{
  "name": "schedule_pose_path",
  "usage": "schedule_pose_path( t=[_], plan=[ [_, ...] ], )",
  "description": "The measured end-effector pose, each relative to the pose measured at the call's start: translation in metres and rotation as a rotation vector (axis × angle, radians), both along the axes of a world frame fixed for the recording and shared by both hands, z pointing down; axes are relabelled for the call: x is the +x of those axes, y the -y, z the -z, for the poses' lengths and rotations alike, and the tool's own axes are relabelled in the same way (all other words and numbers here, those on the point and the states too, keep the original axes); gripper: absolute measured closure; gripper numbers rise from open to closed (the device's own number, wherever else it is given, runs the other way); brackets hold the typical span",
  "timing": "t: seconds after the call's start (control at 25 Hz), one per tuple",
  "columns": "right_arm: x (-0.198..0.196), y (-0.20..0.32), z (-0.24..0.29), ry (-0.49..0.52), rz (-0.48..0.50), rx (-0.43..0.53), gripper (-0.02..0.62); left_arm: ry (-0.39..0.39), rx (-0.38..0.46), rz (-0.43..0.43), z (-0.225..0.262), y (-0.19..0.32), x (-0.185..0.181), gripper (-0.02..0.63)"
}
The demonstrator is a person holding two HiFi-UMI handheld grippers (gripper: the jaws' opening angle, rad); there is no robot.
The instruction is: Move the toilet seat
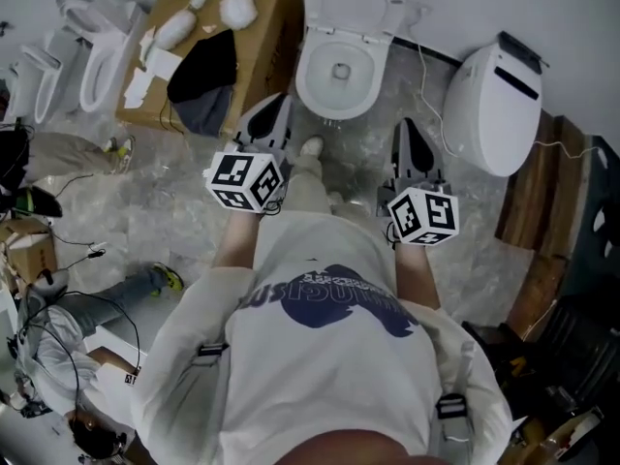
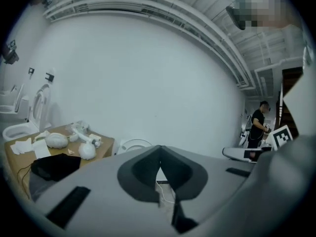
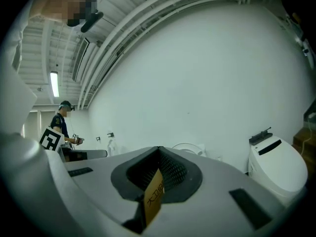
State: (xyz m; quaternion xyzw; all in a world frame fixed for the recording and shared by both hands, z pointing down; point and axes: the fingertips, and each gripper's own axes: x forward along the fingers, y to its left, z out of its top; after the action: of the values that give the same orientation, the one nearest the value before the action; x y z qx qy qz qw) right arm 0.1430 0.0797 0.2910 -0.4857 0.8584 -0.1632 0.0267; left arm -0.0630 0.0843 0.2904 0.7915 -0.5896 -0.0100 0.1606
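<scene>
Left tongs [image 1: 277, 105], right tongs [image 1: 411, 129] closed before toilet [image 1: 310, 68]

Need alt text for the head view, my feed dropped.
Seen from above, a person holds the left gripper and right gripper, both shut and empty, over the floor short of an open white toilet. A cardboard box stands left of it, a closed toilet right.

The left gripper [image 2: 159, 154] has its fingers [image 2: 140, 172] pressed together at the tips, with nothing between them. Just past them shows the white rim of a toilet [image 2: 132, 143]. On the left, a brown box [image 2: 104, 144] carries white parts and a black cloth [image 2: 54, 165]. Far right, a person [image 2: 256, 128] in black stands by the white wall [image 2: 148, 73].
</scene>
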Motion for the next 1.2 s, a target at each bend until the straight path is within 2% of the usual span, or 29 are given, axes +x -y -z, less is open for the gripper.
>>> schedule_pose_path(
  t=[0.24,0.52,0.64,0.76,0.92,1.2],
  plan=[
    [0.029,-0.052,0.008,0.044,0.02,-0.013,0.586,0.056,0.03,-0.003,0.026,-0.055,0.027,0.607],
    [0.037,-0.094,0.02,0.054,-0.038,0.012,0.586,0.113,0.089,-0.019,0.051,-0.095,0.024,0.607],
    [0.028,-0.114,0.024,0.049,-0.072,0.018,0.586,0.152,0.129,-0.034,0.055,-0.114,0.013,0.607],
    [0.009,-0.135,0.027,0.042,-0.101,0.021,0.586,0.151,0.164,-0.038,0.059,-0.134,-0.007,0.607],
    [-0.017,-0.169,0.033,0.05,-0.161,0.032,0.586,0.166,0.17,-0.078,0.058,-0.162,-0.03,0.607],
    [-0.055,-0.216,0.045,0.033,-0.191,0.075,0.584,0.084,0.168,-0.094,0.051,-0.191,-0.046,0.607]
  ],
)
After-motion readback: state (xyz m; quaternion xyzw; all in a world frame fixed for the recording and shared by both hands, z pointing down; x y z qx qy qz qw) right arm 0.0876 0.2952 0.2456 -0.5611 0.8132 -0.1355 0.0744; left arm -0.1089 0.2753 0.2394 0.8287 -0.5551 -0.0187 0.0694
